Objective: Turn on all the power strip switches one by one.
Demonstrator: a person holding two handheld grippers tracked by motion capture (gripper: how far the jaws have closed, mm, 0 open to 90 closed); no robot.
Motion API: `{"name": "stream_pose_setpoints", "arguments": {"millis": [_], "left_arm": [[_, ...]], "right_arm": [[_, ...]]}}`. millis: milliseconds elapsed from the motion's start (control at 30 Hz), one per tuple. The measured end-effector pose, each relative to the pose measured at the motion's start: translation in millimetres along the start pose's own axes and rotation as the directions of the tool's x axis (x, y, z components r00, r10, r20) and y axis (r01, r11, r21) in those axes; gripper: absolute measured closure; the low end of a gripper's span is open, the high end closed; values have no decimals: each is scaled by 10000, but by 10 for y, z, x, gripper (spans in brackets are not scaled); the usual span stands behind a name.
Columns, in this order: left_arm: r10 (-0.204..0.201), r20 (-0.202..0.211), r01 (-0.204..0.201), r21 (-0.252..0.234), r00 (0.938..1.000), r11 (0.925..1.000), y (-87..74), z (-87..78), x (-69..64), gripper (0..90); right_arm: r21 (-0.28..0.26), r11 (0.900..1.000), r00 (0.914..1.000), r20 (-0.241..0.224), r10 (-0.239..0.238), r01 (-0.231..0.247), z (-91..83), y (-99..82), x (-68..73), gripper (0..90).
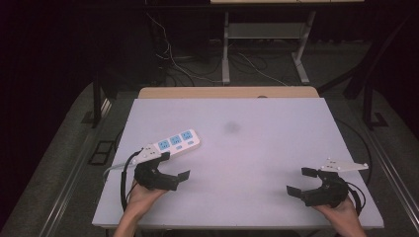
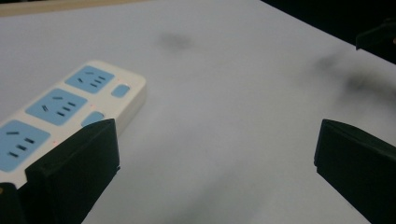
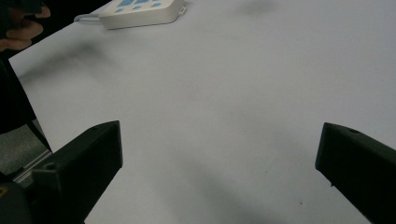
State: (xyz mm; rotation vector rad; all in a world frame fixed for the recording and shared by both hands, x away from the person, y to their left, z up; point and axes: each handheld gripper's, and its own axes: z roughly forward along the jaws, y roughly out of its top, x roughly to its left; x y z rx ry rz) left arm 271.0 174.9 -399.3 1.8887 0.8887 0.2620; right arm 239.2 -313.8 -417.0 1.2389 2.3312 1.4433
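White surface (image 1: 257, 163), faint dark smudge (image 1: 231, 127) mid-top; dark room, cables (image 1: 197, 69) on floor behind. Power strip (image 1: 174, 142) at left, just beside left claw (image 1: 177, 167). Left claw, right claw (image 1: 297, 181) both released, holding nothing

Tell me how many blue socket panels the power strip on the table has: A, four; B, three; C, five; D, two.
B: the high view shows three blue socket panels in a row on the white power strip, which lies just beyond the open left gripper.
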Motion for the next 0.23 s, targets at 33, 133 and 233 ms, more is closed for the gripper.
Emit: {"name": "stream_pose_setpoints", "arguments": {"millis": [33,133,233], "left_arm": [[-52,71,52,-44,10000,10000,-21,-4,-12,0],[5,222,-9,163,9998,9999,-99,13,-60,0],[46,394,-64,446,9992,9990,-150,31,-93,0]], "right_arm": [[-8,10000,10000,-13,4,-4,1,0,1,6],[-38,10000,10000,-41,-29,29,3,-1,14,6],[-65,10000,10000,-84,-38,37,6,-6,21,6]]}}
